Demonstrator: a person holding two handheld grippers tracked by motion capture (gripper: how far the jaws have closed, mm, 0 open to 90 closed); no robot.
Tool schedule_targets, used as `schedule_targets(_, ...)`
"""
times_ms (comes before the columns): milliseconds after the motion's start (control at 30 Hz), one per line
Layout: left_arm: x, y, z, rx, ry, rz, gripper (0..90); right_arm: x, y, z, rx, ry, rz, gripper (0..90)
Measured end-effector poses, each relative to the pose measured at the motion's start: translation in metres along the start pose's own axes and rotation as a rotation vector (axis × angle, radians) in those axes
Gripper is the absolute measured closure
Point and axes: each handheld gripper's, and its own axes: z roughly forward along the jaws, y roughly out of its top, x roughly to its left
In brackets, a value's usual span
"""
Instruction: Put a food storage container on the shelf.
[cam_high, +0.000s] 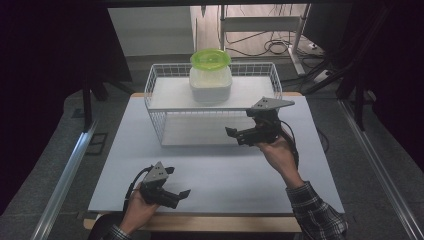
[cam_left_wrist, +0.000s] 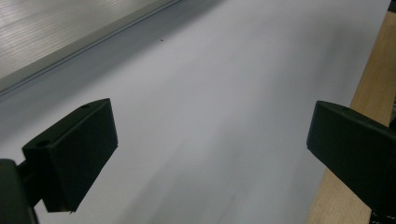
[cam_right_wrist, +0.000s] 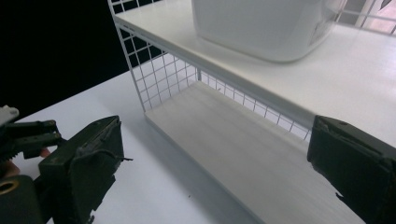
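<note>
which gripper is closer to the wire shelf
The right gripper, raised just in front of the white wire shelf. The left gripper sits low by the table's near edge.

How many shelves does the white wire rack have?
2: the top shelf holds the white tub with a green lid; the bottom shelf sits bare on the table.

Right hand-held gripper (cam_right_wrist: 212, 163): its two black jaws rise from the lower left and lower right corners of the frame, set wide apart with nothing between them. Beyond them a white wire shelf (cam_right_wrist: 163, 74) crosses the frame diagonally. A white container (cam_right_wrist: 266, 28) rests on its top board at upper centre, its upper part cut off by the frame edge. The lower board lies beneath, mid-frame. The pale surface (cam_right_wrist: 93, 107) extends to the left. At the left edge, part of the other hand-held gripper (cam_right_wrist: 28, 135) appears.
</note>
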Motion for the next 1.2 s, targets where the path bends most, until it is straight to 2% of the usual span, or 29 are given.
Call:
schedule_targets(133, 0.0, 0.0, 0.0, -0.002, -0.005, 0.004, 1.8, 0.001, -0.011, 0.002, -0.001, -0.004, 0.0, 3.8)
schedule_targets(333, -0.002, 0.0, -0.001, -0.026, -0.008, 0.013, 2.6, 0.002, -0.027, 0.006, 0.005, -0.011, 0.025, 4.0)
schedule_targets(600, -0.001, 0.0, -0.003, -0.03, -0.014, 0.011, 3.2, 0.005, -0.042, 0.006, 0.037, -0.033, 0.008, 3.7)
schedule_targets(800, -0.002, -0.001, -0.001, -0.029, 0.002, 0.047, 3.1, 0.007, -0.058, 0.0, 0.055, -0.045, -0.007, 3.7)
schedule_targets(967, -0.003, -0.002, 0.0, -0.028, 0.01, 0.063, 2.7, 0.007, -0.068, -0.006, 0.04, -0.061, 0.0, 3.5)
schedule_targets(1100, -0.002, -0.002, -0.001, -0.031, 0.017, 0.06, 2.6, 0.008, -0.071, -0.01, 0.018, -0.066, 0.004, 2.9)
schedule_targets(1200, -0.001, -0.002, -0.001, -0.027, 0.022, 0.055, 2.6, 0.01, -0.074, -0.012, 0.022, -0.065, 0.009, 1.7)
